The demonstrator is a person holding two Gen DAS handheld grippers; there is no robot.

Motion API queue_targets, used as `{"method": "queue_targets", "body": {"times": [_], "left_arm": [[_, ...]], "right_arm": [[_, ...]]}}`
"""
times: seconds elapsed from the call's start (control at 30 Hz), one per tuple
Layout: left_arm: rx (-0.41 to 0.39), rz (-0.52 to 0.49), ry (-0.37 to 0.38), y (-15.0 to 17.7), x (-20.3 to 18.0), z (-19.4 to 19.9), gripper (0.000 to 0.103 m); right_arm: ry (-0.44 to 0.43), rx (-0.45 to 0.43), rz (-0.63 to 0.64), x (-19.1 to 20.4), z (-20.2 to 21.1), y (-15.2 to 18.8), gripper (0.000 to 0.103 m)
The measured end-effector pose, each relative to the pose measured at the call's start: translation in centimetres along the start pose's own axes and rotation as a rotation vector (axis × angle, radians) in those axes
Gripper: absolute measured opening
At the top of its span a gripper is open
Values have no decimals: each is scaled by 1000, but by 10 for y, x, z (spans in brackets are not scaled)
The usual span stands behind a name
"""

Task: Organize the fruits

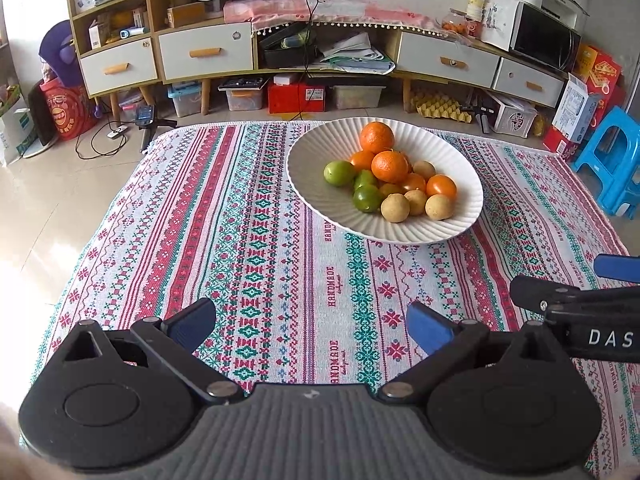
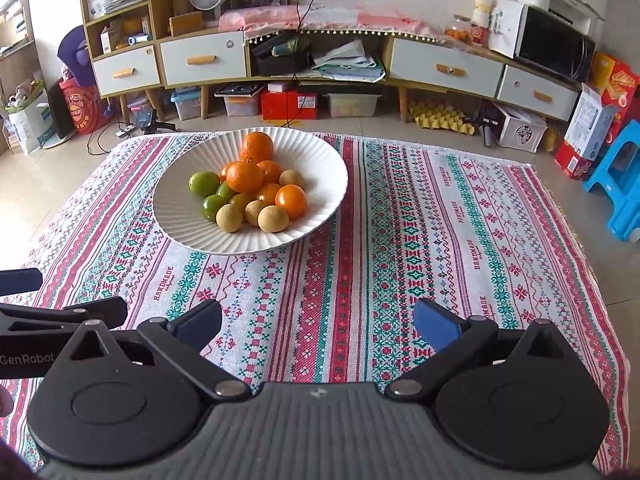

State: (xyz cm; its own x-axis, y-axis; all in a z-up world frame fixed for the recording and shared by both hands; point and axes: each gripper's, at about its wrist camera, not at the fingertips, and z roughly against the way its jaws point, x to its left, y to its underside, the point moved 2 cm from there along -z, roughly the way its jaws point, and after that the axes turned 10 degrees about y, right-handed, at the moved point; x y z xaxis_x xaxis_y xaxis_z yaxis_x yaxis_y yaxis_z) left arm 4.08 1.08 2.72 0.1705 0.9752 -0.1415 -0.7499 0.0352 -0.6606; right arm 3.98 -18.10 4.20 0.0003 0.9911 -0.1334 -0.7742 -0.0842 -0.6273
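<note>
A white ribbed bowl (image 1: 308, 184) stands on the patterned tablecloth (image 1: 248, 240) and holds several oranges (image 1: 376, 137), green limes (image 1: 339, 173) and small tan round fruits (image 1: 395, 208) piled together. It also shows in the right wrist view (image 2: 320, 160), with the oranges (image 2: 245, 176), limes (image 2: 204, 183) and tan fruits (image 2: 273, 218). My left gripper (image 1: 311, 326) is open and empty, well short of the bowl. My right gripper (image 2: 318, 326) is open and empty, also short of the bowl, which lies ahead to its left. Each gripper sees the other at its frame edge.
The tablecloth (image 2: 440, 240) covers a low table with the floor beyond its far edge. A long cabinet (image 1: 208, 56) with drawers stands behind, with boxes under it. A blue plastic stool (image 1: 612, 160) stands at the right.
</note>
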Motion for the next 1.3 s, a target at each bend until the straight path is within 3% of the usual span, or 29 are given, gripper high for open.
{"method": "queue_targets", "body": {"times": [1.3], "left_arm": [[9,-5,0,2,-2,0,102]], "right_arm": [[12,-10,8,-1,1,0,102]]}}
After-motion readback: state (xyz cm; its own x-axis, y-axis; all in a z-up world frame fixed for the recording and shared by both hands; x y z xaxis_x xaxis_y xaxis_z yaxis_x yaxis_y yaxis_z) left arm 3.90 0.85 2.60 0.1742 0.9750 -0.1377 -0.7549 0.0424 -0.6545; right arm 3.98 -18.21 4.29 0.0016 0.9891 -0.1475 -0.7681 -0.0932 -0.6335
